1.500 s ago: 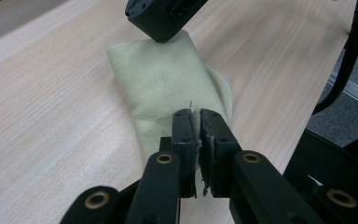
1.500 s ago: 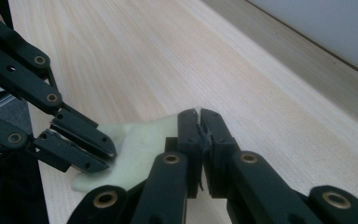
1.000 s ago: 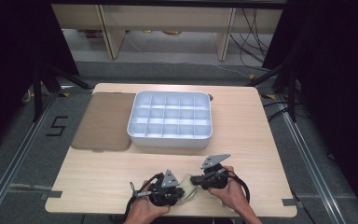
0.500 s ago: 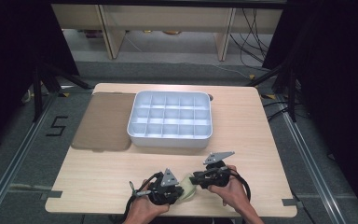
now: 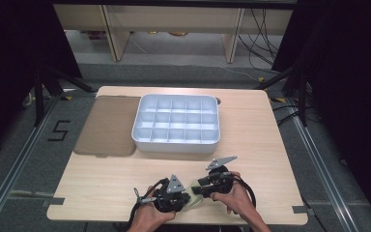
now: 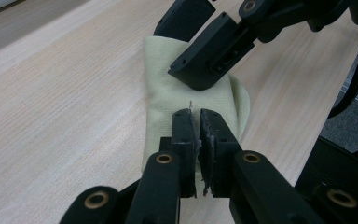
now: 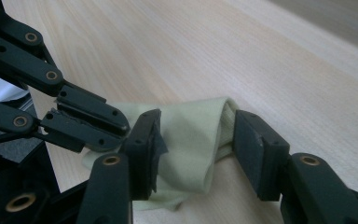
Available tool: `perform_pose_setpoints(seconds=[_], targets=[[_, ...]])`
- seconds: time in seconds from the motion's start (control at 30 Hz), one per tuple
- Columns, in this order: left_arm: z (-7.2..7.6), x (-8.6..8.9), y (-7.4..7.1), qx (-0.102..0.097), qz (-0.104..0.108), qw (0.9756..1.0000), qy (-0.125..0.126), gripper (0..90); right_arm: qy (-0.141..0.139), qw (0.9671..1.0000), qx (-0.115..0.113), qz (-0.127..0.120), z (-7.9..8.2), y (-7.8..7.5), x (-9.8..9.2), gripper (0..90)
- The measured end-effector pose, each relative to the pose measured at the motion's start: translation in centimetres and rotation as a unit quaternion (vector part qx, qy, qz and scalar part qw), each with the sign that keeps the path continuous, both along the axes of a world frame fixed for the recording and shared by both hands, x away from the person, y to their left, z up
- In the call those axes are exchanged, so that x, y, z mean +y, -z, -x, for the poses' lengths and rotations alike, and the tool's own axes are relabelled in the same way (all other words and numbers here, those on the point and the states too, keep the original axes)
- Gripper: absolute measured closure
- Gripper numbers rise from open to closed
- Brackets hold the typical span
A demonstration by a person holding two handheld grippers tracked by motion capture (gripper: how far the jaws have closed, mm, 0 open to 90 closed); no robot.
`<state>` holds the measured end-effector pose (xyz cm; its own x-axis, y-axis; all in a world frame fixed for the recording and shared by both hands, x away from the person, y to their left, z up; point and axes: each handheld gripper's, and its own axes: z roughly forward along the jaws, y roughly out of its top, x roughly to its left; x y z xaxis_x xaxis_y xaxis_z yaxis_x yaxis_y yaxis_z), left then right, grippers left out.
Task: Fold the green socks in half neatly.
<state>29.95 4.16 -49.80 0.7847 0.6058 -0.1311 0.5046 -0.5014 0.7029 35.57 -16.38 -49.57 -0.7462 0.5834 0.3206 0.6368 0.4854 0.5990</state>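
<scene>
A pale green cloth (image 5: 193,199) lies folded near the table's front edge, between my two grippers. My left gripper (image 5: 187,199) is shut on the cloth's near edge; in the left gripper view its jaws (image 6: 195,115) press together on the fabric (image 6: 168,79). My right gripper (image 5: 199,190) is open, its jaws (image 7: 196,140) standing on either side of a raised fold of the cloth (image 7: 191,123) without squeezing it. The right gripper (image 6: 173,53) also appears from the left gripper view, and the left gripper (image 7: 122,128) from the right gripper view. The two grippers' tips nearly touch.
A white tray (image 5: 176,143) divided into several compartments stands at the middle back of the wooden table (image 5: 101,179). A flat brown lid (image 5: 108,125) lies to its left. Dark floor and metal rails surround the table.
My right gripper has edged slightly left toward the left gripper. The cloth and the left gripper have stayed where they were.
</scene>
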Motion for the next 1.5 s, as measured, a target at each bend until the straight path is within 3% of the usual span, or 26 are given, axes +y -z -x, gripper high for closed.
perform_pose_setpoints(seconds=[0.3,0.4,0.43,0.47,0.57,0.8,0.87,1.0,1.13,1.27,1.4,1.5], targets=[[0.1,0.1,0.1,0.003,0.004,1.0,-0.004,83.3,0.005,0.9998,0.003,0.017,0.0,0.5,0.5,48.6],[0.1,0.2,0.1,-0.001,0.0,1.0,-0.006,83.2,0.001,0.9998,0.018,0.01,0.1,0.5,0.8,48.5],[0.1,0.2,0.2,-0.001,0.0,1.0,-0.006,83.2,-0.005,0.9999,0.007,0.014,-0.1,0.5,0.7,48.5],[0.1,0.2,0.2,0.0,0.001,1.0,-0.005,83.2,0.003,0.9998,0.013,0.018,0.1,0.5,0.8,48.6],[0.1,0.2,0.2,-0.001,0.0,1.0,-0.005,83.2,0.0,0.9997,0.0,0.023,0.1,0.5,0.9,48.8],[0.2,0.4,0.2,-0.002,0.004,1.0,0.002,83.2,-0.004,0.9999,0.013,0.002,0.1,0.7,0.9,55.8],[0.3,0.3,0.3,0.001,0.008,1.0,-0.004,83.2,0.006,0.9996,0.027,-0.004,0.2,0.7,0.8,57.9],[0.3,0.3,0.3,0.001,0.007,1.0,-0.004,83.2,0.005,0.9996,0.028,-0.008,0.2,0.8,0.8,61.2],[0.3,0.3,0.3,0.002,0.007,1.0,-0.003,83.2,0.025,0.9987,0.041,-0.018,0.4,1.0,0.6,64.7],[0.2,0.3,0.3,0.0,0.004,1.0,0.0,83.2,0.023,0.9981,0.052,-0.024,0.3,1.0,0.6,67.4],[0.2,0.4,0.2,0.004,0.009,1.0,0.0,82.2,0.027,0.9982,0.048,-0.024,0.4,1.0,0.6,70.3],[0.2,0.7,-0.1,0.003,0.017,0.9998,-0.002,75.5,0.025,0.9982,0.047,-0.026,0.5,1.0,0.6,71.6]])
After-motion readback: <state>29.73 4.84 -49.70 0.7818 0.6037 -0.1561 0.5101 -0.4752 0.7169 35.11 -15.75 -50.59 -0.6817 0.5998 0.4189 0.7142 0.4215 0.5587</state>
